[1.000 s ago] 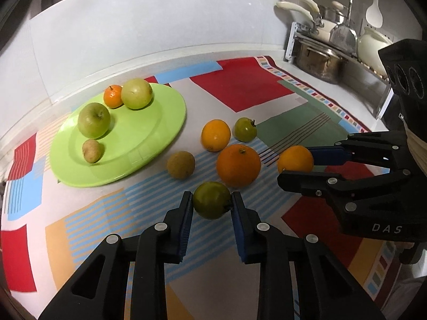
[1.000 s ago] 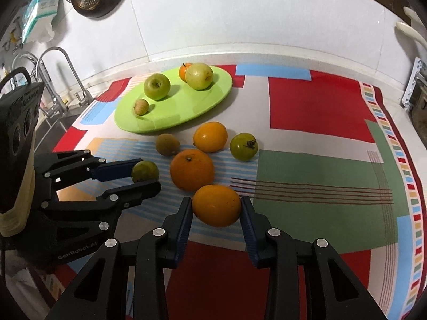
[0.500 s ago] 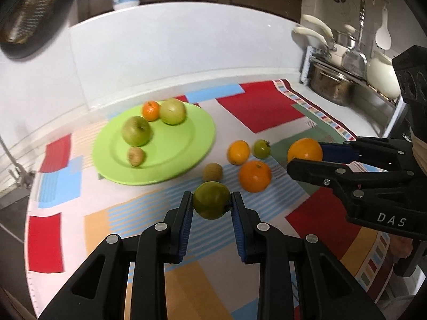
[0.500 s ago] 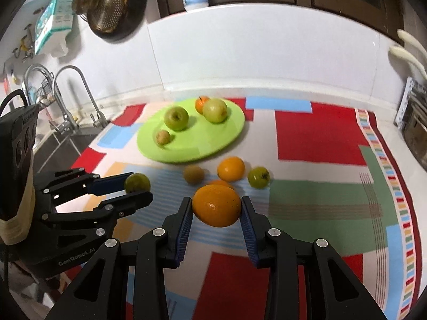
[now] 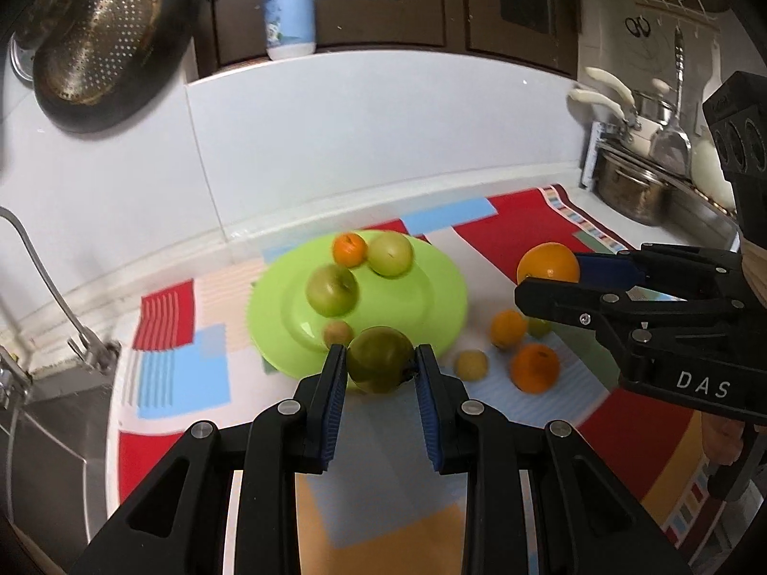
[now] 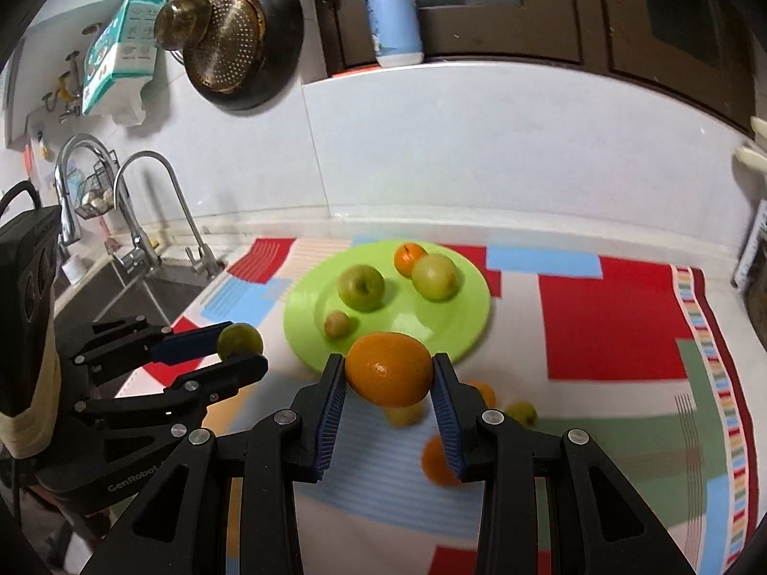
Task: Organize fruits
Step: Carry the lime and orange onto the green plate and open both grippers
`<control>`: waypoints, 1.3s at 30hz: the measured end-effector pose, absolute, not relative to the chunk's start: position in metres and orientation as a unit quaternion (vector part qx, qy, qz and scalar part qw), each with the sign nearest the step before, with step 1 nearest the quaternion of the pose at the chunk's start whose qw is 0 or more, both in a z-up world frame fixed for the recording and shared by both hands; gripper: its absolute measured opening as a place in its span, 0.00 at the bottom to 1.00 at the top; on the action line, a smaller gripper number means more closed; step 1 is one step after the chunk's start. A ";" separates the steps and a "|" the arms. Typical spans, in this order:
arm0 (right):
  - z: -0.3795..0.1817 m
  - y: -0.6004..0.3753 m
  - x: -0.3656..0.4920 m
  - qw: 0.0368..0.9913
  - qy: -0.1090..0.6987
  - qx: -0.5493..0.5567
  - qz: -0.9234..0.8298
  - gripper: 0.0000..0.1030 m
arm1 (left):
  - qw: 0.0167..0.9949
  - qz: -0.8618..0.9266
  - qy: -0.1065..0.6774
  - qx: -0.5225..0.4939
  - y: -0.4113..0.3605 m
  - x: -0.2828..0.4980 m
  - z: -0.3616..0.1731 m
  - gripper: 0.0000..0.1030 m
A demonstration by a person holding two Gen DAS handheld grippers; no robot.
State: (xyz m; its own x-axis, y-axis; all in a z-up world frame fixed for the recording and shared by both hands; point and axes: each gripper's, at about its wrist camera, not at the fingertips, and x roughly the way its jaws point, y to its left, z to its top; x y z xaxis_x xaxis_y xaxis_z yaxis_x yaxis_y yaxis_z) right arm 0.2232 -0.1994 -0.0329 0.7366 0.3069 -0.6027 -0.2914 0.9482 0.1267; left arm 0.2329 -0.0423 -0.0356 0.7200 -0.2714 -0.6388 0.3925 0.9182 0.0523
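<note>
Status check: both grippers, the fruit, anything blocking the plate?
Left hand-held gripper shut on green fruit. Right hand-held gripper shut on orange. Green plate ahead holds four fruits, near side bare. Path clear.

A colander (image 6: 235, 40) hangs above the faucet (image 6: 158, 201); bottle (image 6: 393, 14) on ledge.

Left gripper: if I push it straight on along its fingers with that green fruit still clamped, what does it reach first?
Probably the near rim of the green plate, about where the small brown fruit lies. The left gripper, holding the green fruit, points down at it; depth is unclear.
</note>
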 end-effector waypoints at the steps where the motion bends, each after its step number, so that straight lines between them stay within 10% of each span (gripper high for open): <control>1: -0.032 -0.196 0.227 0.932 0.324 0.012 0.161 0.36 | 0.924 -0.177 0.327 0.092 -0.040 0.237 -0.035 0.28; 29: -0.076 -0.165 0.341 0.911 0.375 -0.002 0.171 0.36 | 0.913 -0.161 0.367 0.078 -0.019 0.350 -0.089 0.28; 39: -0.067 -0.175 0.336 0.922 0.359 -0.001 0.147 0.48 | 0.921 -0.136 0.357 0.069 -0.012 0.336 -0.072 0.59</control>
State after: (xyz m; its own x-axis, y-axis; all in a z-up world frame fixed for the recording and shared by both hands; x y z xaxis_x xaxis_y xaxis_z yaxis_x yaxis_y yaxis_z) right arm 0.3357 -0.1753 -0.0673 0.6996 0.2703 -0.6615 -0.2719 0.9567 0.1034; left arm 0.3361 -0.0120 -0.0724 0.7078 -0.2010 -0.6772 0.2999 0.9535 0.0305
